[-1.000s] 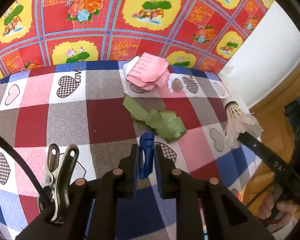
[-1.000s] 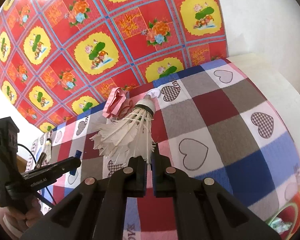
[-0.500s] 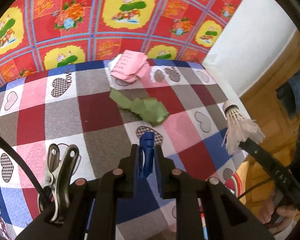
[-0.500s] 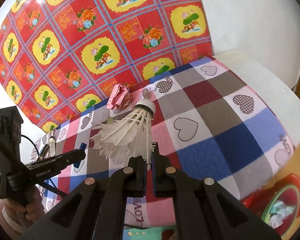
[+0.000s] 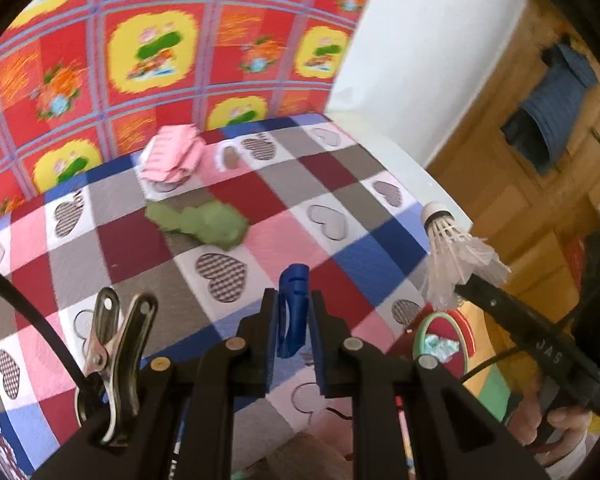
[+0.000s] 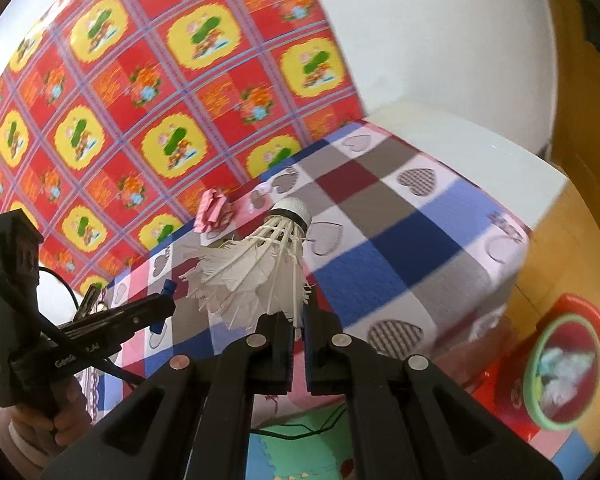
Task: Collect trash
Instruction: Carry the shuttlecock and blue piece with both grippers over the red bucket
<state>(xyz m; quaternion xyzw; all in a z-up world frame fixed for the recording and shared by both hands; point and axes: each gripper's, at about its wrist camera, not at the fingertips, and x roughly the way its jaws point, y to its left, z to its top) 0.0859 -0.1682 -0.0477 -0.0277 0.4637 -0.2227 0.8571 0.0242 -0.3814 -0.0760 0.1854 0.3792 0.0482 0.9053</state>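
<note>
My left gripper [image 5: 293,312] is shut on a small blue plastic piece [image 5: 293,304], held above the near edge of the checked heart tablecloth [image 5: 148,248]. My right gripper [image 6: 298,320] is shut on a worn white shuttlecock [image 6: 260,268], cork end pointing away; the shuttlecock [image 5: 456,256] also shows at the right of the left wrist view, past the table's corner. A red bin with a green rim [image 6: 568,364] stands on the floor below and to the right, with pale crumpled scraps inside. Crumpled green paper [image 5: 204,222] and folded pink paper [image 5: 172,158] lie on the table.
A red and yellow flowered cloth [image 5: 148,52] hangs behind the table, beside a white wall [image 5: 412,52]. A metal clip [image 5: 108,352] and black cable ride on the left gripper. Wooden furniture [image 5: 540,152] stands right. A hand [image 6: 40,412] grips the left tool.
Both grippers have swung right and pulled back toward the table's edge, still holding their objects. The red bin has come further into both views.
</note>
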